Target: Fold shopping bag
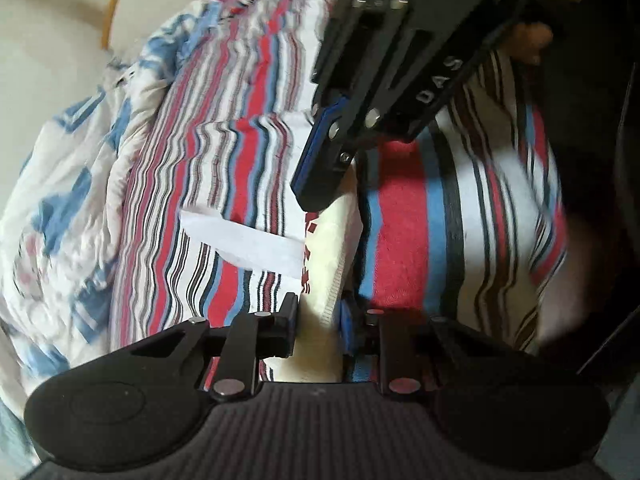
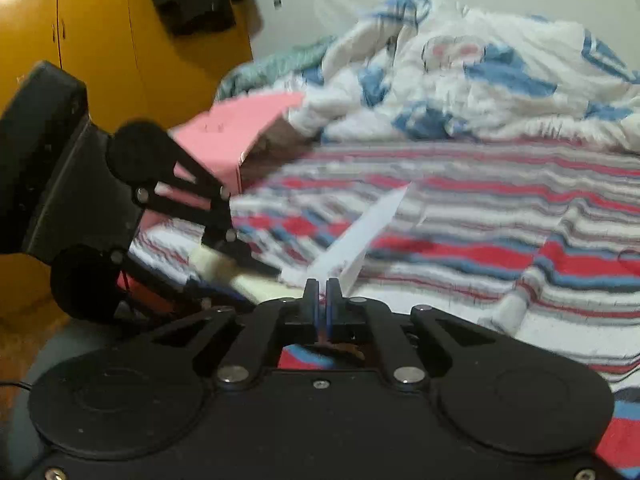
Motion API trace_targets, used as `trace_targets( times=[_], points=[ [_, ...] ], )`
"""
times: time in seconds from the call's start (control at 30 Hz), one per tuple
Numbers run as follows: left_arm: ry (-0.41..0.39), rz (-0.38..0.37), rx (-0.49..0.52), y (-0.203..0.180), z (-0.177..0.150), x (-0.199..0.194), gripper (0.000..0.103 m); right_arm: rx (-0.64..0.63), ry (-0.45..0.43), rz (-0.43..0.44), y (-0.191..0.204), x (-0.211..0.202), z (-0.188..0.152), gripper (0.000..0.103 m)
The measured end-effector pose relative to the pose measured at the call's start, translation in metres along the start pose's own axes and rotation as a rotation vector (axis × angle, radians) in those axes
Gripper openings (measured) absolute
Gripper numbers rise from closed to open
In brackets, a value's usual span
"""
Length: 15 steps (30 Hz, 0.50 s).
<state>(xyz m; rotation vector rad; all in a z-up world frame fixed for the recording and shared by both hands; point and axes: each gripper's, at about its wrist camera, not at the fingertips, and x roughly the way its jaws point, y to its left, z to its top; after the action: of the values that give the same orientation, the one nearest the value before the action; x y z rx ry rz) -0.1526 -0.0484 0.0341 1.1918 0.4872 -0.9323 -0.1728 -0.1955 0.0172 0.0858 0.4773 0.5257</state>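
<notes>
Striped bedspread (image 2: 480,216) | left claw (image 1: 318,320) grasping cream shopping bag (image 1: 324,248) | right claw (image 2: 322,292) clenched, marked "DAS"

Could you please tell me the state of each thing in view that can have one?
shopping bag: bunched, not yet folded flat.
white strap: loose across the striped bedspread.
left gripper: shut on the shopping bag.
right gripper: shut; whether it grips anything cannot be told.
wardrobe doors: closed.
duvet: crumpled.
</notes>
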Motion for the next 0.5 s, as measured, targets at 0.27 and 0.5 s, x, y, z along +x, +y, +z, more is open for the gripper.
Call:
trace_targets(
  times=[0.27, 0.5],
  points=[
    [-0.036, -0.144, -0.328, 0.024, -0.011, 0.011, 0.018, 0.33, -0.294, -0.088, -0.058, -0.093, 0.017, 0.037],
    [-0.025, -0.184, -0.412, 0.029, -0.017, 0.025, 0.017, 0.034, -0.065, -0.439, -0.086, -0.079, 0.015, 0.023]
  ],
)
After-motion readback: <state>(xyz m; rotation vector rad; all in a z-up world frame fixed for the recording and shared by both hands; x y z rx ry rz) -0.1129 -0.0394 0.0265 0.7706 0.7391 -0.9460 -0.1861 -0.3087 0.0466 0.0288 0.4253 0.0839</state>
